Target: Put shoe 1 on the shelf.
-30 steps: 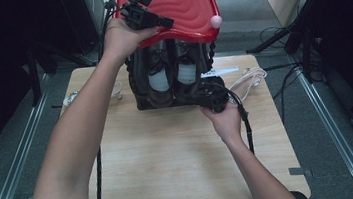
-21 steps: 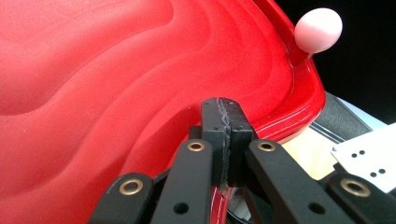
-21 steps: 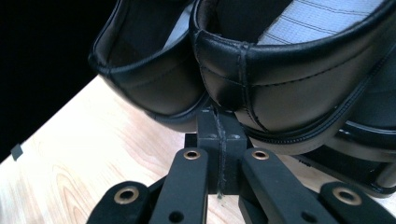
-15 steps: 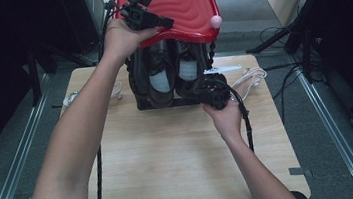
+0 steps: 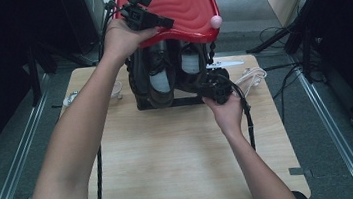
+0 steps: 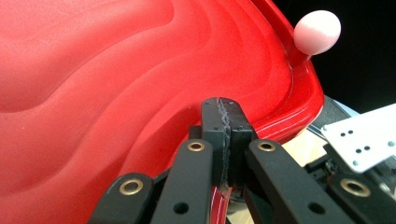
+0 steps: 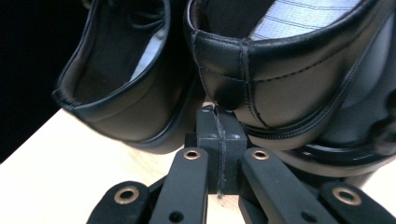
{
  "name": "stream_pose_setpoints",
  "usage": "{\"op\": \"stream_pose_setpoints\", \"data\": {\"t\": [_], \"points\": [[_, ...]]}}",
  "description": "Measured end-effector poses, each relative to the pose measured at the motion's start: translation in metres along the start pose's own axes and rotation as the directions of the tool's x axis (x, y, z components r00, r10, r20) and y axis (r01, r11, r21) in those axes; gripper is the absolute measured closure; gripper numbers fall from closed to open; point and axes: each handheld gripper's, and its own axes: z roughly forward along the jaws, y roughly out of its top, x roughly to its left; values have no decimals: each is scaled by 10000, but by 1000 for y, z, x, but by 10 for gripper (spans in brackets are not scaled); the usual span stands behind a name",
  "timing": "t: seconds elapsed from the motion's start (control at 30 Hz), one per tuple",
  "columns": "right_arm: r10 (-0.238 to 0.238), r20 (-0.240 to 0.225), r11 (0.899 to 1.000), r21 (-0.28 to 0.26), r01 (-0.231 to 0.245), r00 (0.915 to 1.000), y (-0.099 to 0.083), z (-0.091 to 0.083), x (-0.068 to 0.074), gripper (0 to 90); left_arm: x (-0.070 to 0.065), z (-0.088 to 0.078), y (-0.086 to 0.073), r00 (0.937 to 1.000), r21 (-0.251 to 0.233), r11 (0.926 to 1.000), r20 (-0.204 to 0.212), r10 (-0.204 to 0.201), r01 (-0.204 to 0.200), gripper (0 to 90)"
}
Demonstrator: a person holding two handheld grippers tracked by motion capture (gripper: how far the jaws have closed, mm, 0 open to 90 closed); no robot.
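A red wavy plastic lid (image 5: 179, 8) with a pink knob (image 5: 215, 22) at its corner is held up, tilted, over a pair of black leather shoes (image 5: 159, 79) standing in a black holder (image 5: 180, 102). My left gripper (image 5: 168, 24) is shut on the lid's (image 6: 116, 93) rim, near the knob (image 6: 317, 31); in its own view the left gripper (image 6: 220, 109) shows red between its jaws. My right gripper (image 5: 213, 86) is shut, and its tip (image 7: 218, 116) touches the heel of the right shoe (image 7: 289, 88), beside the left shoe (image 7: 126, 93).
The holder stands at the far side of a wooden table (image 5: 171, 155). A white cable (image 5: 252, 76) and a white strip (image 5: 226, 64) lie to the right of the shoes. Small objects (image 5: 70, 97) lie at the far left. A metal rail (image 5: 334, 132) runs along each side.
My right gripper has moved a little farther forward, up to the right shoe's heel. The left gripper and the red lid have stayed where they were.
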Motion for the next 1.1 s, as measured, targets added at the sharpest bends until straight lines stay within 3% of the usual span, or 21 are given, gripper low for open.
{"op": "stream_pose_setpoints", "data": {"t": [0.07, 0.13, 0.23, 0.4, 0.43, 0.53, 0.7, 1.1], "points": [[-31, 215, 9999, -119, 34, 9998, 1, -1, -4, 900, 0, 0, 0, 10000, -13, 10000, 23, -13, 13, 899], [-263, 711, 9992, -277, 283, 9971, 1, -3, -5, 900, 1, 0, 0, 10000, -32, 10000, 41, -28, 29, 899], [-774, 1487, 9951, -502, 857, 9858, 1, -4, -5, 900, 1, 0, 0, 10000, -37, 10000, 61, -29, 29, 899], [-479, 1493, 9986, -157, 508, 9876, -2, 4, -12, 900, 1, 0, -1, 10000, -31, 10000, 63, -1, 1, 899], [-388, 1461, 9992, -72, 403, 9885, -4, 6, -13, 900, 1, 0, -1, 10000, -81, 10000, 84, -32, 33, 898], [-125, 776, 9992, -362, 153, 9969, -9, 2, -12, 900, 1, 0, -2, 9999, -119, 9999, 103, -47, 48, 898], [-110, 74, 9996, -249, 112, 9999, -15, 0, 2, 900, 1, -1, -3, 10000, -172, 9999, 75, 2, -1, 898], [-724, -947, 9972, 101, 736, 9929, -33, 10, 50, 900, 1, 0, -3, 9999, -203, 9998, 92, 86, -84, 898]]}}
